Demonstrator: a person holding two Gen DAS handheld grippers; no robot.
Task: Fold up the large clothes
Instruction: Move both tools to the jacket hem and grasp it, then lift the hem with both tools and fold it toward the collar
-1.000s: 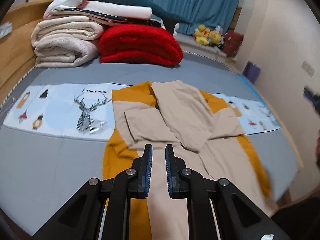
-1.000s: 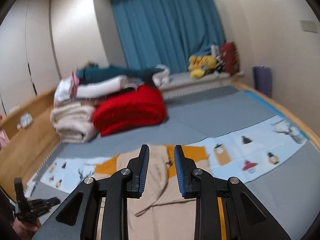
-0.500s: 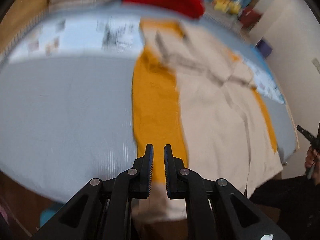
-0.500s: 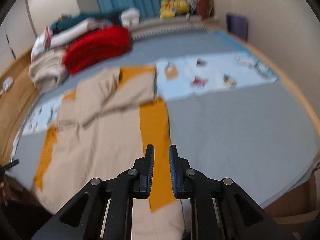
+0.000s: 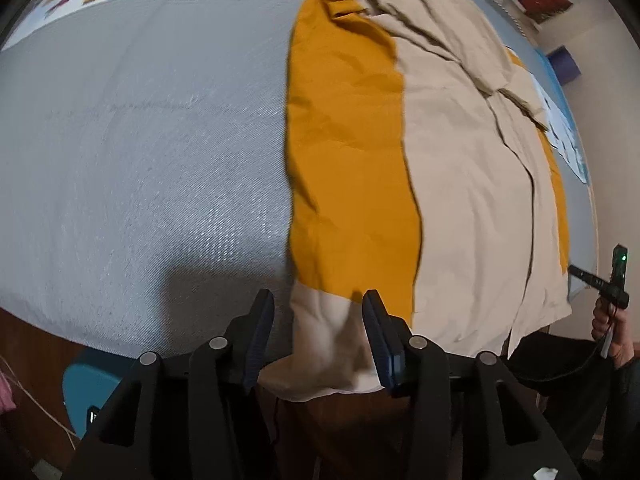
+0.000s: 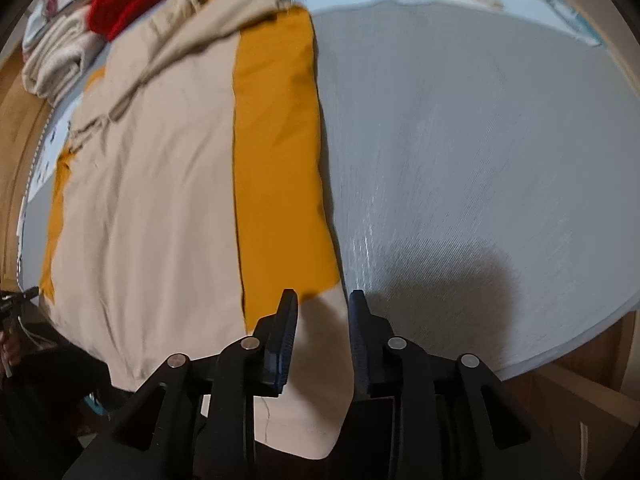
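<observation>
Beige-and-mustard coat [image 5: 460, 168] spread flat on grey bed [image 5: 140, 140], hem hanging off bottom edge of frame; left gripper [image 5: 318, 334] and right gripper [image 6: 323, 334] both at lower centre, jaws apart and opening, each straddling a beige hem corner, pads not pressing cloth

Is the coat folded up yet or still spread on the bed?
Mostly spread: the coat lies full length on the bed, only its sleeves folded across the front.
</observation>
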